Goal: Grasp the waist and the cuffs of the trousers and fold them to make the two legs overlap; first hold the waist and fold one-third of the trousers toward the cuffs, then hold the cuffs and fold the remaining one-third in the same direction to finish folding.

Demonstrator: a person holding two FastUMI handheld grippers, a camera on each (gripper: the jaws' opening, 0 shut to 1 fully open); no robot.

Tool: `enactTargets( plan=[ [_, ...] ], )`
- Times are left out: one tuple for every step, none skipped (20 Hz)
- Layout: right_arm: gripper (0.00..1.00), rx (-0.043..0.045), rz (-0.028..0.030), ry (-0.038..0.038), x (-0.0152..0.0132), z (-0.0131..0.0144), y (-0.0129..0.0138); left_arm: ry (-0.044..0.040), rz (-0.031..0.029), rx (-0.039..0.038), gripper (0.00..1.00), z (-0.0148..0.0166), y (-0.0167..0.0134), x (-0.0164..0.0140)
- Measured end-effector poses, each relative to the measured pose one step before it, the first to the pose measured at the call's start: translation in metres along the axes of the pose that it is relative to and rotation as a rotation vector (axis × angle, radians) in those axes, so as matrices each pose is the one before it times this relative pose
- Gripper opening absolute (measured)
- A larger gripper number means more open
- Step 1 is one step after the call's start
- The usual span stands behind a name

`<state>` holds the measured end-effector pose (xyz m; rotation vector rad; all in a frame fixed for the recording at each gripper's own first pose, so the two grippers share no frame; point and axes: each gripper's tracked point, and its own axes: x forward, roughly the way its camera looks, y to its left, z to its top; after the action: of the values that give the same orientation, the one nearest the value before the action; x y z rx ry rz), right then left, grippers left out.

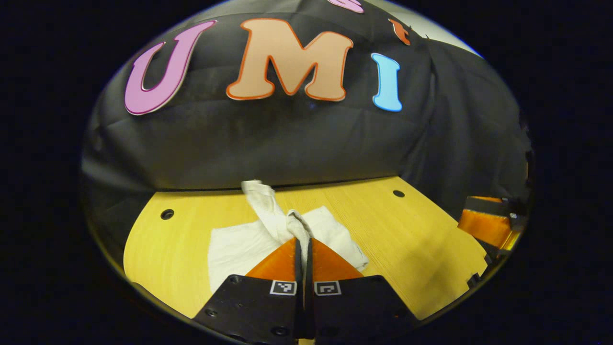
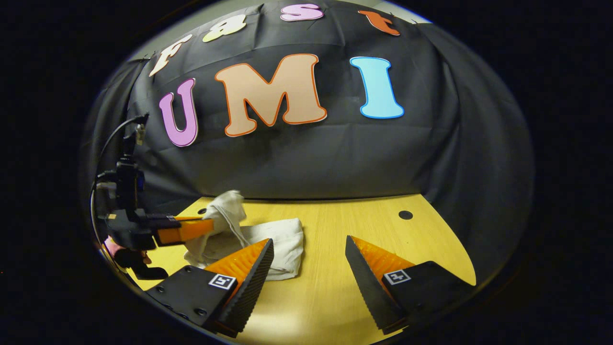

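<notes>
The white trousers (image 1: 239,244) lie bunched and partly folded on the yellow wooden table (image 1: 407,239). My left gripper (image 1: 303,242) is shut on a raised fold of the cloth, which stands up in a twisted strip just ahead of the fingertips. In the right gripper view the same trousers (image 2: 282,244) sit at the left of the table, with the left gripper (image 2: 210,225) pinching a lifted end of them. My right gripper (image 2: 309,249) is open, hanging above the table to the right of the trousers, nothing between its fingers.
The table (image 2: 335,297) has round holes (image 1: 167,213) near its back corners and another hole (image 2: 405,214) at the right. Black cloth walls close in behind and at both sides. The right gripper (image 1: 488,223) shows at the far right edge of the left gripper view.
</notes>
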<state>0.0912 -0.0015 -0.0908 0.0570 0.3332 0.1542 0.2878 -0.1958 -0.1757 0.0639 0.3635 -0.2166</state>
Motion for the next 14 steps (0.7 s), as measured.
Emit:
enactTargets(
  plan=[
    [0.96,0.003,0.00343,0.007,-0.00122,-0.00231,-0.00191,0.0177,-0.01233,-0.0102,0.0,-0.00881,-0.00482,0.00865],
    [0.96,0.00041,0.00103,0.00425,-0.0007,-0.00159,-0.00147,0.02497,-0.0331,-0.02493,0.04,-0.00933,-0.0111,0.00854],
    [0.96,-0.00383,-0.0001,0.00284,-0.00101,-0.00151,-0.00065,0.03241,-0.03921,-0.03444,0.07,-0.00989,-0.00905,0.00631],
    [0.96,-0.00801,0.00067,0.00509,0.00014,-0.00056,-0.00026,0.02497,-0.05506,-0.04298,0.21,-0.00911,-0.01419,0.00388],
    [0.96,-0.00789,0.00237,0.00209,0.00044,-0.00055,0.00182,0.01576,-0.05132,-0.04277,0.41,-0.00613,-0.01099,0.00218],
    [0.92,-0.00257,0.00492,-0.00044,-0.00093,-0.00017,0.00188,0.00828,-0.04097,-0.03366,0.6,-0.00358,-0.01127,0.00144],
    [0.96,0.00454,0.0068,-0.00185,-0.00034,0.00137,0.00408,0.01738,-0.02366,-0.02038,0.8,-0.00647,-0.00624,-0.00446],
    [0.92,0.00888,0.00858,-0.00152,-0.00129,0.0003,0.00447,-0.0072,-0.00465,0.0019,1.0,0.00438,0.00015,-0.0011],
    [0.92,0.01364,0.01261,-0.00287,-0.00133,0.00227,0.00661,-0.00827,0.01477,0.01836,1.0,0.00465,0.00412,-0.00699],
    [0.96,0.01303,0.01178,-0.00704,-0.00159,0.00172,0.00746,-0.00785,0.01231,0.02844,0.96,0.00435,0.00188,-0.00723],
    [0.92,0.00356,0.0113,-0.00901,-0.00125,0.00253,0.00796,-0.01735,0.01404,0.02838,0.96,0.00772,0.00393,-0.00978],
    [0.96,-0.00598,0.00415,-0.00524,-0.00098,0.00125,0.00649,-0.01646,0.01223,0.02706,0.96,0.00798,0.00343,-0.0112],
    [0.96,-0.00509,0.00745,-0.00402,-0.00348,0.00152,0.00679,-0.02077,0.01475,0.02583,0.96,0.00743,0.00403,-0.01295],
    [0.96,-0.00105,0.00842,-0.00489,-0.00269,0.00068,0.00777,-0.0218,0.01724,0.02169,0.96,0.00701,0.00513,-0.01224]
  ],
)
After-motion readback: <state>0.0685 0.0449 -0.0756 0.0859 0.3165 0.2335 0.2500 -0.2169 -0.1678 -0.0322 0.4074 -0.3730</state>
